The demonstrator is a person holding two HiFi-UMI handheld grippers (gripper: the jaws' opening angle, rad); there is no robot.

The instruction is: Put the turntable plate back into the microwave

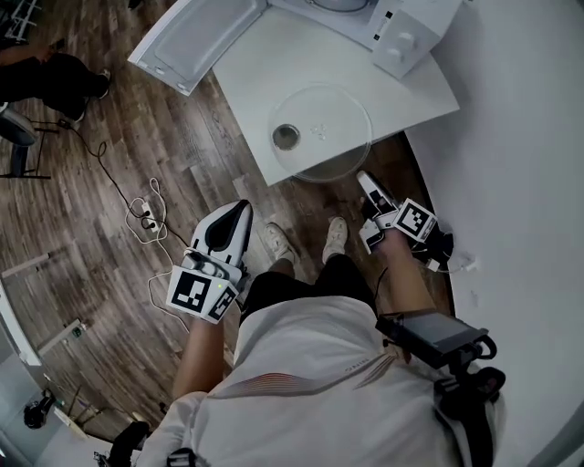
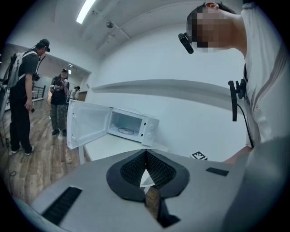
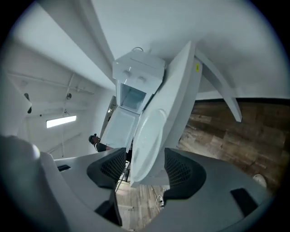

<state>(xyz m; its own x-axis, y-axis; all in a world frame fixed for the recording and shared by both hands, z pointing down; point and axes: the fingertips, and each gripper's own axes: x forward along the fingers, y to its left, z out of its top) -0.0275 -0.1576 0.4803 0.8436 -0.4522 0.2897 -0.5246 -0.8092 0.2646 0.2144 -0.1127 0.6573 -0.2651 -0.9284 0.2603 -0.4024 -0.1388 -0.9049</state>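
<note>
The clear glass turntable plate (image 1: 321, 128) lies flat on the white table (image 1: 265, 73), and its near rim overhangs the front edge. Behind it stands the white microwave (image 1: 388, 23) with its door (image 1: 196, 36) swung wide open. My right gripper (image 1: 365, 179) is rolled on its side at the plate's near right rim. In the right gripper view its jaws stand open (image 3: 142, 167), with the plate (image 3: 149, 140) and the table edge between them, and the pads do not press. My left gripper (image 1: 239, 210) hangs lower left of the table, shut (image 2: 146, 174) and empty.
The microwave's cavity (image 2: 129, 127) shows a roller ring on its floor. Two people (image 2: 20, 99) stand at the left on the wood floor. A cable and power strip (image 1: 146, 214) lie on the floor left of the table. A white wall (image 1: 520, 137) runs along the right.
</note>
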